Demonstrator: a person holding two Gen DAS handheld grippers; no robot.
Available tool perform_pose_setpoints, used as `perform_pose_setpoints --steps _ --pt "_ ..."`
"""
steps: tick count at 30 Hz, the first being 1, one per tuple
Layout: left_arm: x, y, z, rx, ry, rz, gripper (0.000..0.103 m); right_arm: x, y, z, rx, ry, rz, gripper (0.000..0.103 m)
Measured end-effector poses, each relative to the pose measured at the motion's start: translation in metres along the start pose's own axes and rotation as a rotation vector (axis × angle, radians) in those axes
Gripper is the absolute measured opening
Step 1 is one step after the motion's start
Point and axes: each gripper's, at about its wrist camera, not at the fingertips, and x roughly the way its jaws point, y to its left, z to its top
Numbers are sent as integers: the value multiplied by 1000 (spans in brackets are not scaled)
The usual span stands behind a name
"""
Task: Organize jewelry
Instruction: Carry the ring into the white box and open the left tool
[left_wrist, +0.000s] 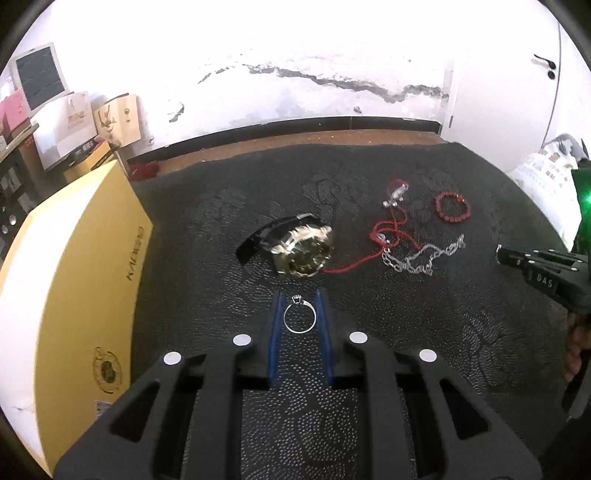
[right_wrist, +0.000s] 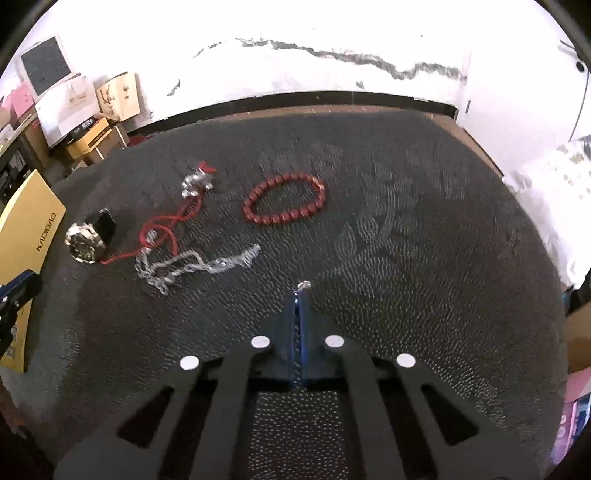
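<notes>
1. We are holding a silver ring (left_wrist: 299, 318) in our left gripper (left_wrist: 300, 295); its blue fingers (left_wrist: 275, 325) are pinching the band from both sides, stone end pointing away from us, above the dark patterned cloth (left_wrist: 424, 332) covering the table.
2. Our right gripper (right_wrist: 300, 291) is sitting fully closed, the blue pads pressed together, with a small silver item (right_wrist: 304, 284) poking out at the tips; we cannot tell what it is.
3. A gold-faced watch (left_wrist: 303, 253) with a black strap is lying near the middle of the table, just beyond the ring.
4. A red cord necklace (left_wrist: 388, 229) with a silver charm is trailing from the watch, overlapping a silver chain (left_wrist: 424, 258).
5. A red bead bracelet (right_wrist: 284, 203) is lying apart, toward the far edge.
6. A yellow box (left_wrist: 74, 295) is standing at the left edge.
</notes>
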Motion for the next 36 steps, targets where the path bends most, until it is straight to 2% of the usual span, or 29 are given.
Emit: perform_pose_setpoints --steps 8,15,21,26,29,33,36 --pt "-40 24 18 -52 -17 -9 18 -37 38 18 -18 -51 53 3" --pt "-83 72 24 -111 -67 29 18 -94 130 26 -158 -129 153 3" --pt "-109 142 18 -210 -108 105 18 -119 203 22 -244 -150 236 3" --pt "-101 201 2 -293 -70 170 18 -131 260 20 -315 -163 302 3" --pt "-84 229 -9 -313 -10 213 18 -136 285 18 -349 -173 339 3" --pt "-59 245 -23 -318 63 251 18 -135 307 14 -368 -165 377 3" --pt "-50 252 -27 -305 86 273 18 -130 315 10 -377 -151 389 3"
